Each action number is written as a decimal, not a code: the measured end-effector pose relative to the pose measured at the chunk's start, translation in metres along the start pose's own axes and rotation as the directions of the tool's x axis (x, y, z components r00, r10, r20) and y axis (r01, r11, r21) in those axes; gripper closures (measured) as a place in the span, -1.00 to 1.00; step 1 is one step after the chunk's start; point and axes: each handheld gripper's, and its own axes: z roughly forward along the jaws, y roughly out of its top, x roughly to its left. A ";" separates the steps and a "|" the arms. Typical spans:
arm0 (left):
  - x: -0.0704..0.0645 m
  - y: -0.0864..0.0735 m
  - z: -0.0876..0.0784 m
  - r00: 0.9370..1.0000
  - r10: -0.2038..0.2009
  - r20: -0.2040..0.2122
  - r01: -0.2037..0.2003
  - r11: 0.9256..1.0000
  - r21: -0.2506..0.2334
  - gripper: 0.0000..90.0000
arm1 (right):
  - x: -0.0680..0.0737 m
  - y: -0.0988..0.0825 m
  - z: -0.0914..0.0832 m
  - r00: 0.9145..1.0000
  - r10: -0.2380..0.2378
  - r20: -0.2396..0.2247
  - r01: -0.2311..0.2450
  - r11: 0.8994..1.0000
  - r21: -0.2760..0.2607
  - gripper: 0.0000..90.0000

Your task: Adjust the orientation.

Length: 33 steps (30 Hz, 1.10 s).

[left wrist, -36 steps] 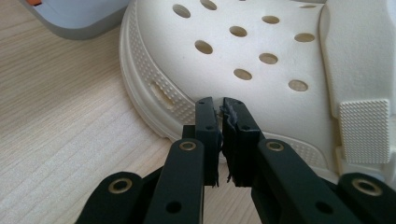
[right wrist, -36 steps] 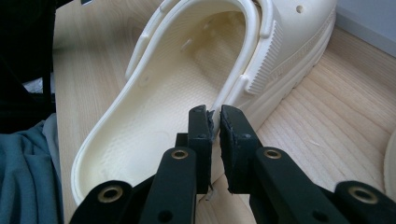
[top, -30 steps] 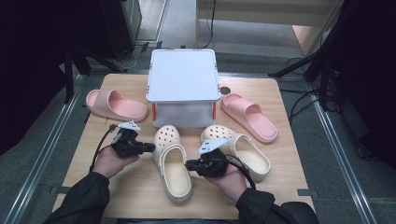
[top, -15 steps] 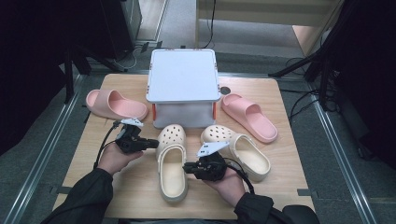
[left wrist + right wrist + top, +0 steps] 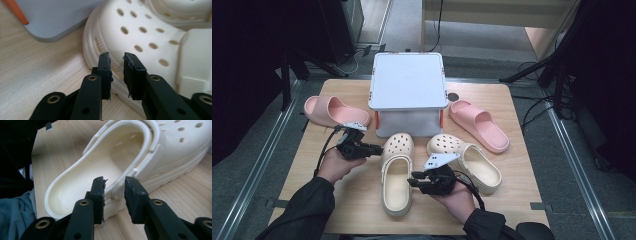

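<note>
While both grippers flank the left clog (image 5: 397,175) at lower centre of the high view, we judge we are letting it go where it lies, toe toward the box (image 5: 408,82). Our left gripper (image 5: 373,148) has just been opening, jaws apart beside the toe rim, pressing nothing. Our right gripper (image 5: 414,181) has just been opening too, jaws straddling the side wall without clamping it. Just right lies the other clog (image 5: 464,160), so the pair sits together.

Cream clogs: two, left one (image 5: 396,176), right one (image 5: 469,161)
Pink slides: two, left one (image 5: 332,111), right one (image 5: 478,125)
Grey lidded boxes: one (image 5: 408,86)
Hand-held grippers: two, left (image 5: 374,148), right (image 5: 413,181)
Wooden tables: one (image 5: 362,200)
</note>
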 end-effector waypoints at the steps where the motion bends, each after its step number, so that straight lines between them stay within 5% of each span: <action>1: -0.001 0.002 -0.003 1.000 0.004 -0.002 -0.004 1.000 -0.006 0.64 | 0.000 0.000 -0.002 1.000 0.005 0.003 -0.005 1.000 -0.007 0.47; 5: -0.005 0.009 -0.016 1.000 0.002 -0.026 -0.004 0.999 -0.046 0.62 | -0.001 0.005 -0.009 1.000 0.031 0.002 -0.031 0.998 -0.048 0.24; 12: -0.010 0.028 -0.040 1.000 0.000 -0.007 -0.001 0.998 -0.062 0.68 | 0.001 0.009 -0.013 0.996 0.093 0.015 -0.092 0.994 -0.054 0.02; 23: -0.016 0.072 -0.076 0.997 0.073 -0.022 -0.075 0.990 -0.119 0.89 | 0.006 0.017 -0.007 0.991 0.117 0.061 -0.115 0.993 -0.037 -0.22; 29: -0.011 0.096 -0.080 0.998 0.059 -0.011 -0.060 0.987 -0.146 0.92 | 0.004 0.020 -0.001 0.988 0.135 0.077 -0.135 0.991 0.000 -0.29; 33: -0.005 0.110 -0.074 0.997 0.060 -0.048 -0.066 0.989 -0.131 0.95 | 0.004 0.021 0.001 0.985 0.143 0.093 -0.143 0.990 -0.007 -0.29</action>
